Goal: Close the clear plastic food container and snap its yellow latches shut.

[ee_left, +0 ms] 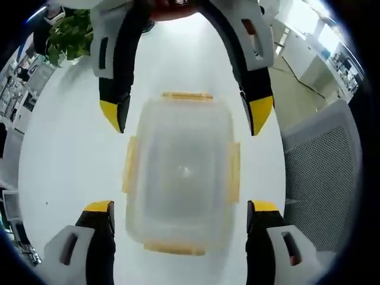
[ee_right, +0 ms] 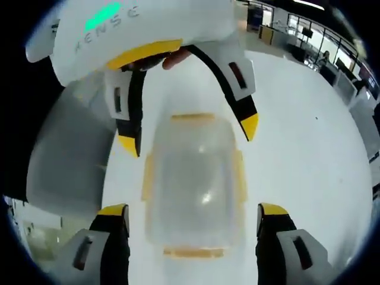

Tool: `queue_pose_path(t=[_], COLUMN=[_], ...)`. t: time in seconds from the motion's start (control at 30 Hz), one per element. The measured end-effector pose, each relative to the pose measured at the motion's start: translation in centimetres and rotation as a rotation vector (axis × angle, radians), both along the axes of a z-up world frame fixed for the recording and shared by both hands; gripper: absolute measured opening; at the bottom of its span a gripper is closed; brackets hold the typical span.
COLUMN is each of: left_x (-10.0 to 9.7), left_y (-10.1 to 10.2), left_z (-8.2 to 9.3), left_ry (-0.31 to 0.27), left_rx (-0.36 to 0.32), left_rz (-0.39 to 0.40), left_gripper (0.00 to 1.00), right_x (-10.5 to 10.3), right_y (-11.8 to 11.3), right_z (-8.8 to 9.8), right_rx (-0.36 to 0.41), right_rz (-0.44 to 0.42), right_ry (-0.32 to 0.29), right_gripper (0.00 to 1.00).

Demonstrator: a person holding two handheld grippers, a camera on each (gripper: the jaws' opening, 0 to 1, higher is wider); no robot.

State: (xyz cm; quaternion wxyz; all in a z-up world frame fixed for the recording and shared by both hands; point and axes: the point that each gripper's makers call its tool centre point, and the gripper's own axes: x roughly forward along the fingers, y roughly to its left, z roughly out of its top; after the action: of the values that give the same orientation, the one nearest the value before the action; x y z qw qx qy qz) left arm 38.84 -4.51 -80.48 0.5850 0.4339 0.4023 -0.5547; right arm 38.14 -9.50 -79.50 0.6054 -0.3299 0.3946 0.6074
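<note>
A clear plastic container [ee_left: 181, 172] with its lid on lies on the white table [ee_left: 65, 154], blurred. Yellow latches [ee_left: 233, 172] sit on all four of its sides; whether they are snapped down I cannot tell. My left gripper [ee_left: 181, 208] is open, its yellow-tipped jaws standing either side of the container's near end. My right gripper [ee_left: 186, 116] comes in from the opposite end, also open and straddling the box. In the right gripper view the container [ee_right: 193, 178] lies between my right gripper [ee_right: 193, 209] and the left gripper [ee_right: 189, 134]. Neither gripper holds anything.
A grey mesh chair [ee_left: 323, 172] stands at the table's edge and appears again as the chair back [ee_right: 65, 154]. A potted plant [ee_left: 68, 35] is beyond the table. Office desks [ee_right: 332, 53] lie farther off. A person's hand [ee_right: 178, 57] holds the left gripper.
</note>
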Motion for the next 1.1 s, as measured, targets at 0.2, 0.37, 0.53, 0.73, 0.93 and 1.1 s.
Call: queue_pose_path(t=[0.2,0.37,0.53,0.73,0.93,1.1], left_x=[0.1,0.4,0.2,0.0,0.1,0.2], left_y=[0.7,1.0,1.3,1.2,1.2,1.2], left_z=[-0.6,-0.9,-1.4,-1.9,-2.2,-2.3], left_ry=[0.011,-0.002,-0.003,-0.003,-0.005,-0.006], left_rx=[0.021,0.033,0.057,0.059,0.07,0.076], left_rz=[-0.022,-0.042,-0.054,-0.054,-0.056,-0.054], left_gripper=[0.92,0.9,0.9,0.9,0.89,0.89], right_x=[-0.2,0.0,-0.4,-0.1,-0.1,0.0], right_y=[-0.4,-0.5,-0.5,-0.9,-1.3,-1.3], right_z=[-0.6,-1.1,-1.6,-2.1,-2.2,-2.4], right_rx=[-0.023,-0.051,-0.065,-0.078,-0.083,-0.094], right_rz=[-0.006,-0.001,0.011,0.012,0.003,0.01], right_ry=[-0.002,-0.03,-0.03,-0.05,-0.047,-0.053], right_gripper=[0.9,0.89,0.89,0.88,0.87,0.87])
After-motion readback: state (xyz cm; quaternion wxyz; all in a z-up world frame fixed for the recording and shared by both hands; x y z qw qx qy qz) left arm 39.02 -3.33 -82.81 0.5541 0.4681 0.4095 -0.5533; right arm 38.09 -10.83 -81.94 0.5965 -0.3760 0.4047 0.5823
